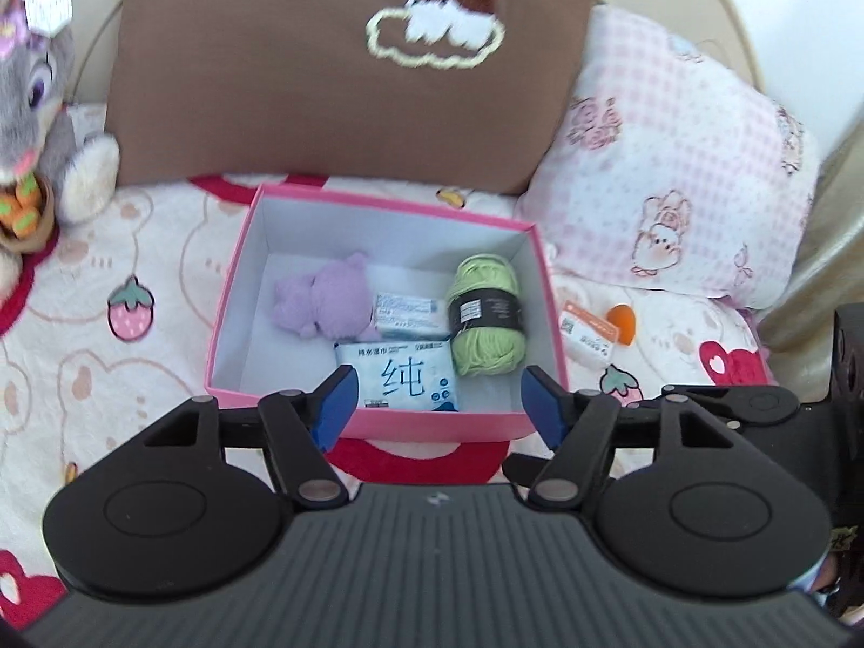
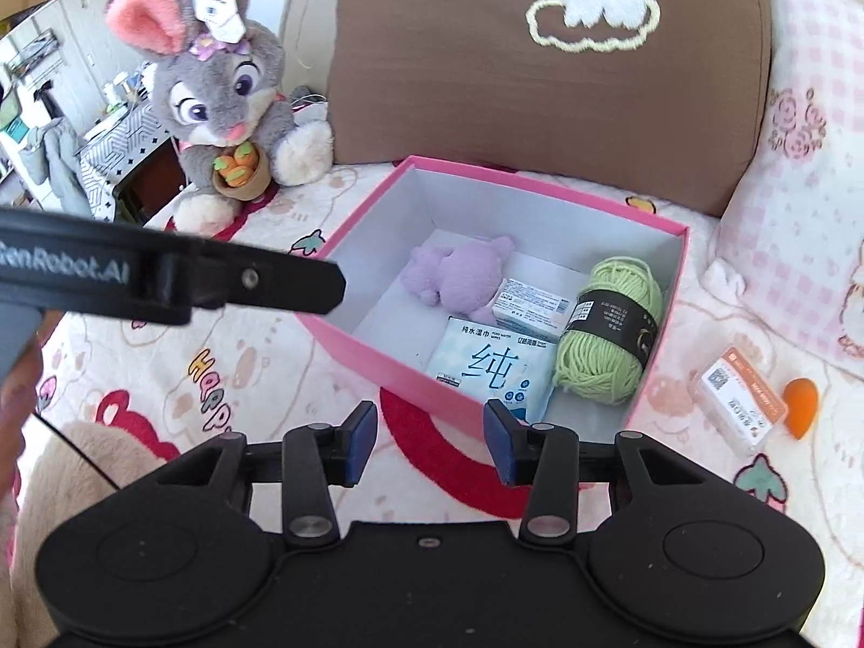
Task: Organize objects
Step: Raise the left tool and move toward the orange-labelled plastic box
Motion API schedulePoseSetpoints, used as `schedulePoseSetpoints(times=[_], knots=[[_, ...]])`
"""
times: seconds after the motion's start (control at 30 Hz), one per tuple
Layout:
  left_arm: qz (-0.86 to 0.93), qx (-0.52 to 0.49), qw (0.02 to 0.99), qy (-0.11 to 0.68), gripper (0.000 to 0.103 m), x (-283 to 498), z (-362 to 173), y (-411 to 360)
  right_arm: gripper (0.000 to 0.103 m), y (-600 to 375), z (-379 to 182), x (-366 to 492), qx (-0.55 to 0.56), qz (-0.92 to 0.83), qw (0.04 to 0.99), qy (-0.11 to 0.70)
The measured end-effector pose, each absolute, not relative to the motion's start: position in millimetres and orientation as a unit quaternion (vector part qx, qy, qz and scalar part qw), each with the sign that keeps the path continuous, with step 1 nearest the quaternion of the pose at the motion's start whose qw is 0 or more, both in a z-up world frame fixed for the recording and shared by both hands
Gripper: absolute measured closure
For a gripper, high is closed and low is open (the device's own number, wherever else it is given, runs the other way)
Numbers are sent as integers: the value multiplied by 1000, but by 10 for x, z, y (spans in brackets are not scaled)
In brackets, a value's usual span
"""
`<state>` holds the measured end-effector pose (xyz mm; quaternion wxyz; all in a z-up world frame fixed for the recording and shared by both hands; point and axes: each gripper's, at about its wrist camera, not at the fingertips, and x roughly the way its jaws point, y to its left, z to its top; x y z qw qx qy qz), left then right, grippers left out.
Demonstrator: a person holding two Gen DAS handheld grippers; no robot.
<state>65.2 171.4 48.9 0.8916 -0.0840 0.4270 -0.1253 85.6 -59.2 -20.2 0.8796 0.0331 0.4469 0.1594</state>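
Observation:
An open pink box [image 1: 432, 425] [image 2: 378, 356] with a white inside sits on a patterned bedspread. In it lie a purple plush [image 1: 329, 297] [image 2: 459, 270], a small white-and-blue carton [image 1: 410, 316] [image 2: 532, 305], a pack of wet wipes [image 1: 405, 378] [image 2: 491, 367] and a green yarn ball [image 1: 486, 313] [image 2: 610, 335]. To the right of the box lie an orange-and-white packet [image 1: 586, 337] [image 2: 740, 397] and an orange sponge [image 1: 622, 321] [image 2: 800, 399]. My left gripper [image 1: 437, 399] hovers over the box's near wall, open and empty. My right gripper [image 2: 429, 440] hangs before the box's near corner, open and empty.
A brown cushion [image 1: 324, 81] [image 2: 540, 81] leans behind the box, with a pink checked pillow [image 1: 675, 162] to its right. A grey rabbit plush [image 2: 216, 97] sits at the back left. The left gripper's black body [image 2: 162, 281] crosses the right wrist view at the left.

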Motion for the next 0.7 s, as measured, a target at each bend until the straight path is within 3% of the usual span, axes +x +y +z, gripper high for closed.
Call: schedulePoseSetpoints(times=[0.53,0.63,0.7], knots=[[-151,-23,887,435,23,144,694,1328,44,-719,131,169,-8,181,886,427],[-173,-31,882,436,22,63,720,1264,38,-809,153,58,-21,172,888,427],[-183,-28,879,440,22,27,706,1198,24,-900,144,-8,-29,169,889,426]])
